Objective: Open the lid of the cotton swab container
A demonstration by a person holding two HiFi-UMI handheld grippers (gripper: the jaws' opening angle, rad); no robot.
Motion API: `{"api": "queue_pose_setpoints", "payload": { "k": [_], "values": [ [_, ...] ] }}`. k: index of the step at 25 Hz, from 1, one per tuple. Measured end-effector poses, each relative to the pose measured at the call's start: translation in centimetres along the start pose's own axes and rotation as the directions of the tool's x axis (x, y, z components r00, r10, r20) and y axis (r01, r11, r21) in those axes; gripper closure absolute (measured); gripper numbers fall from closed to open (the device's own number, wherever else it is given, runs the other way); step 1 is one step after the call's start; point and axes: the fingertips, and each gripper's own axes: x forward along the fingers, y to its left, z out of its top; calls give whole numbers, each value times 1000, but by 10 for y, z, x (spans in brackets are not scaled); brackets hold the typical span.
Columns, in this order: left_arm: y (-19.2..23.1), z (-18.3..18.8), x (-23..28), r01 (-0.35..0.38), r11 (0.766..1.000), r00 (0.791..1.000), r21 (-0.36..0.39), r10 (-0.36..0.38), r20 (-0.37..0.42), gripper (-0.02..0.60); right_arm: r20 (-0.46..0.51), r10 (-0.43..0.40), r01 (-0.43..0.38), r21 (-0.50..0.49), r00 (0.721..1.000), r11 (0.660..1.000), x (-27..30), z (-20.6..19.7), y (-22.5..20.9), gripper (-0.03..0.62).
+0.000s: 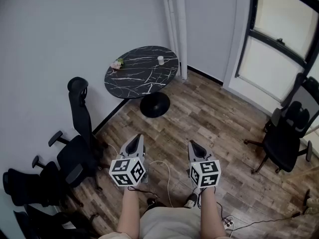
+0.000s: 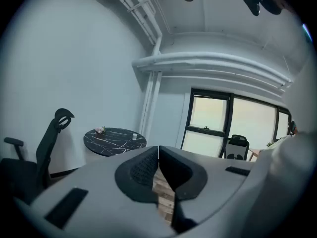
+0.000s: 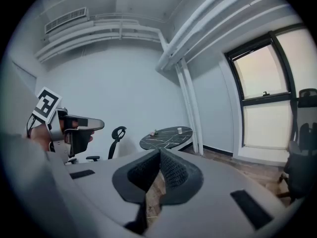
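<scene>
A small white container (image 1: 160,59) stands on a round black marble table (image 1: 142,78) at the far side of the room; it shows as a tiny white cylinder (image 2: 134,137) in the left gripper view and as a speck (image 3: 179,129) in the right gripper view. My left gripper (image 1: 138,139) and right gripper (image 1: 193,144) are held side by side over the wooden floor, well short of the table. Both are shut with nothing between the pads. The left gripper's tips (image 2: 158,148) and the right gripper's tips (image 3: 159,151) each meet.
A small pink flower piece (image 1: 117,63) lies at the table's left edge. Black office chairs (image 1: 75,153) stand along the left wall, and another chair (image 1: 286,138) at the right by the window. White pipes (image 1: 175,24) run up the corner. Cables (image 1: 164,176) lie on the floor.
</scene>
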Motion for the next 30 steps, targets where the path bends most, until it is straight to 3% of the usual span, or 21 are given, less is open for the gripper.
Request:
{"api": "queue_pose_setpoints", "payload": {
  "k": [7, 16, 23, 30],
  "values": [
    [-57, -25, 24, 30, 998, 999, 58, -28, -34, 558, -5, 30, -30, 33, 1000, 999, -5, -11, -47, 560],
    [-67, -16, 111, 97, 995, 995, 35, -96, -32, 558, 32, -36, 33, 97, 999, 995, 32, 16, -102, 559],
    [-30, 27, 204, 128, 986, 992, 109, -125, -32, 558, 19, -25, 24, 36, 1000, 999, 118, 72, -134, 559],
    [37, 57, 291, 143, 988, 989, 66, -139, -51, 558, -17, -83, 84, 63, 996, 994, 209, 105, -171, 559]
  ]
}}
